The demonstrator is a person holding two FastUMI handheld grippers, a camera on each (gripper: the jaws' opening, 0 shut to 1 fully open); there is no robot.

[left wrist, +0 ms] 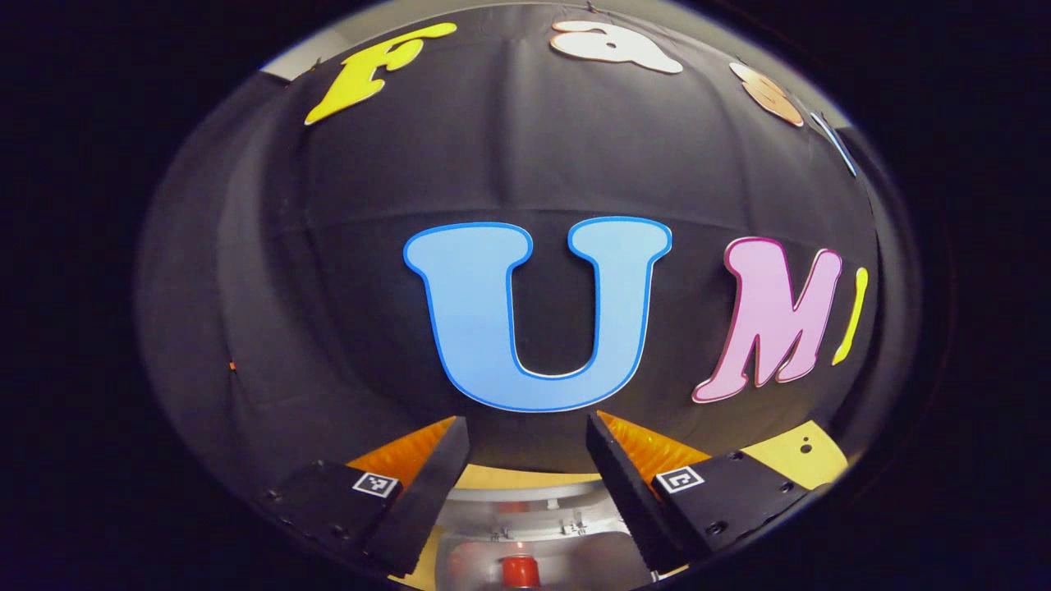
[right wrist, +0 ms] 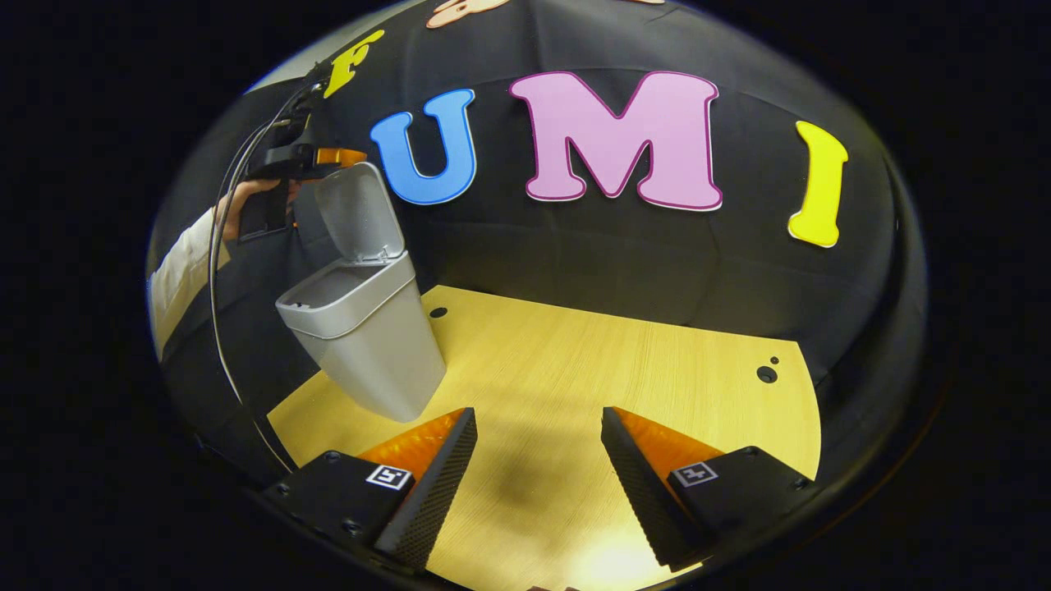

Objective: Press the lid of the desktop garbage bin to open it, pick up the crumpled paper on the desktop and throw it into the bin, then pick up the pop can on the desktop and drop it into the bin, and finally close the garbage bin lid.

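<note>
Bin point(right wrist: 374, 328) lid point(right wrist: 359, 212) up, can point(left wrist: 519, 570) inside; both grippers' fingers apart, left gripper point(left wrist: 525, 468) above bin.

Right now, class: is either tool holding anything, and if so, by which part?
Nothing is held. The left tool hangs open above the open bin; the right tool is open over the bare desktop.

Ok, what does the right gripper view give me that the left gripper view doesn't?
Right gripper view: the bin from the side, lid up, with the left gripper and a hand above it. Left gripper view: a look down into the bin's mouth, where what looks like the red can sits inside. Both: the bin, the wooden table, and open, empty fingers up front.
</note>
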